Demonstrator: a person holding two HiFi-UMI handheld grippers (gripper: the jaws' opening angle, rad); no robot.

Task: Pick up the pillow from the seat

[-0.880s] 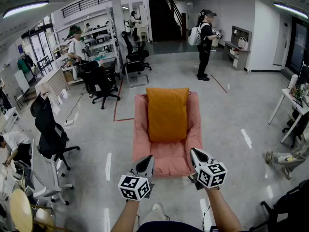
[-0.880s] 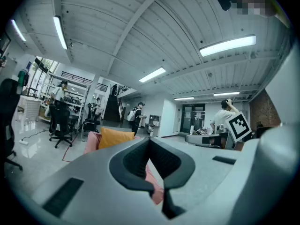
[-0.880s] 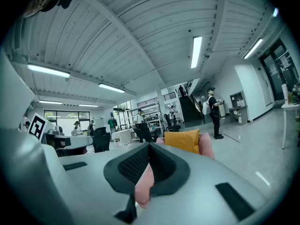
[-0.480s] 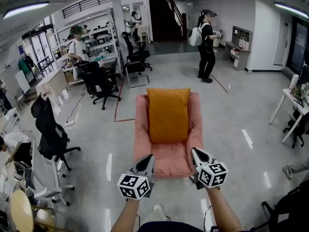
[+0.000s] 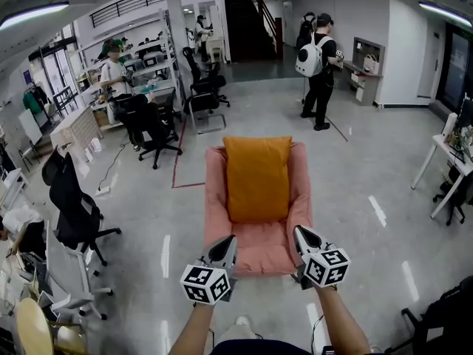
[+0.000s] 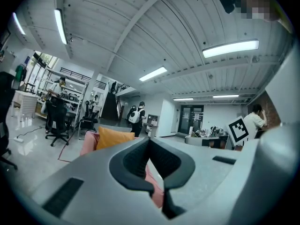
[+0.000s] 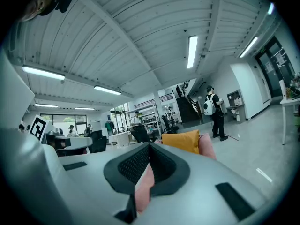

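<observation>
An orange pillow [image 5: 257, 177] stands upright against the back of a pink armchair [image 5: 215, 198] in the middle of the floor. Its top shows in the left gripper view [image 6: 114, 137] and the right gripper view [image 7: 182, 141]. My left gripper [image 5: 222, 250] is held level just before the seat's front left edge, shut and empty. At the seat's front right edge, my right gripper [image 5: 304, 237] is likewise shut with nothing in it. Neither touches the pillow.
Black office chairs [image 5: 70, 209] and desks line the left side. A person with a white backpack [image 5: 319, 69] stands beyond the armchair, and another person [image 5: 114, 69] works at shelves far left. A white table [image 5: 445, 157] stands at right.
The person with the backpack has turned and stepped farther away. The person crouching at the right edge has left the view. Both grippers have stayed in place.
</observation>
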